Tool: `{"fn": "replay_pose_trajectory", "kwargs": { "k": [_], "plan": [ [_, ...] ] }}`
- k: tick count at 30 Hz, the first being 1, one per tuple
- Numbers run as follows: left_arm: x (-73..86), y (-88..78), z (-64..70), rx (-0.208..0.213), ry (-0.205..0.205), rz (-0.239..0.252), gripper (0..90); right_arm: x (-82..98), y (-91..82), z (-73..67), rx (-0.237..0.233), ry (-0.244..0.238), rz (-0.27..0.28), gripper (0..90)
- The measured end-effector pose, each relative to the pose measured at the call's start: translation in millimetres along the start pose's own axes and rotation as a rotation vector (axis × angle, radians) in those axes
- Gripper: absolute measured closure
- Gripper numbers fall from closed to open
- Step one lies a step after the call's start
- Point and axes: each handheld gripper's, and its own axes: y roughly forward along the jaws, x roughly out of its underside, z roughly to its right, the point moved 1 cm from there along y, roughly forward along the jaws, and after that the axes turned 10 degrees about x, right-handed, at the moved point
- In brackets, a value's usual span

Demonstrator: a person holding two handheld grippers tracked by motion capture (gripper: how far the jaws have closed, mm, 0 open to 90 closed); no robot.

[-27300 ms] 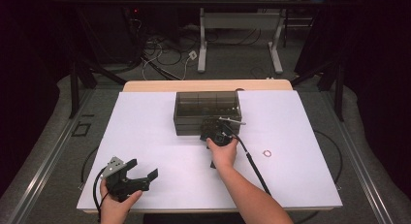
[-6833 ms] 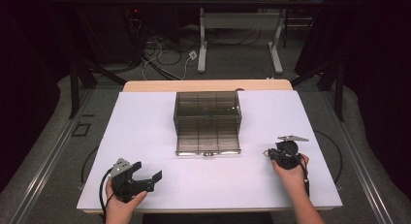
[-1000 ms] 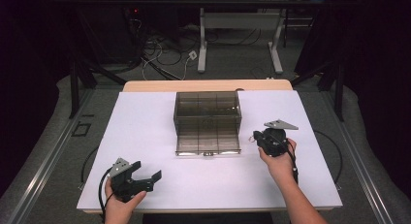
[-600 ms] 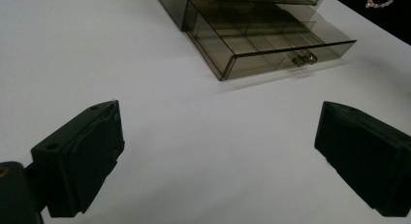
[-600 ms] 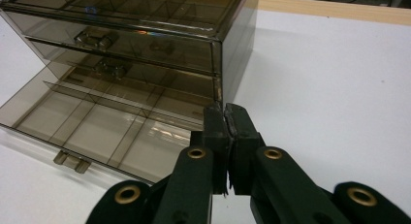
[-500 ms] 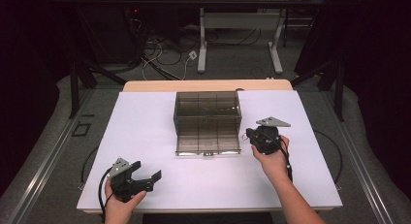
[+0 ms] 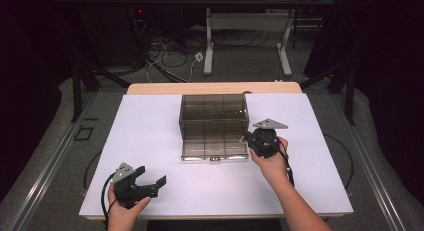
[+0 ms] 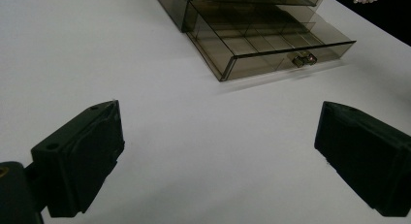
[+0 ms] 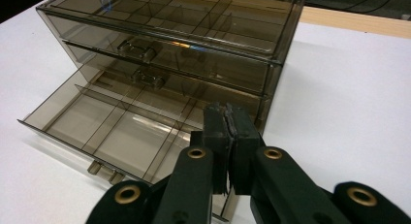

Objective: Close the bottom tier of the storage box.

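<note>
One drawer box with three drawers, two grippers, one table

This place looks like a lab or a test room, not a home. The table has a plain white cover and stands in a dark area with black curtains. Many loose cables and a power plug lie on the grey floor. Behind stands 1 more desk on a metal frame.
</note>
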Motion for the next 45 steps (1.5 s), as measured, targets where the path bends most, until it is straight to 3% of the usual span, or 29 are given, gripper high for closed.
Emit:
{"fn": "replay_pose_trajectory", "kwargs": {
  "k": [45],
  "plan": [
    [0.1,-1.3,-1.2,0.001,-0.007,0.003,3.8,20.7,30.9,-32.2,-0.029,-0.06,-0.092,88.4]
  ]
}}
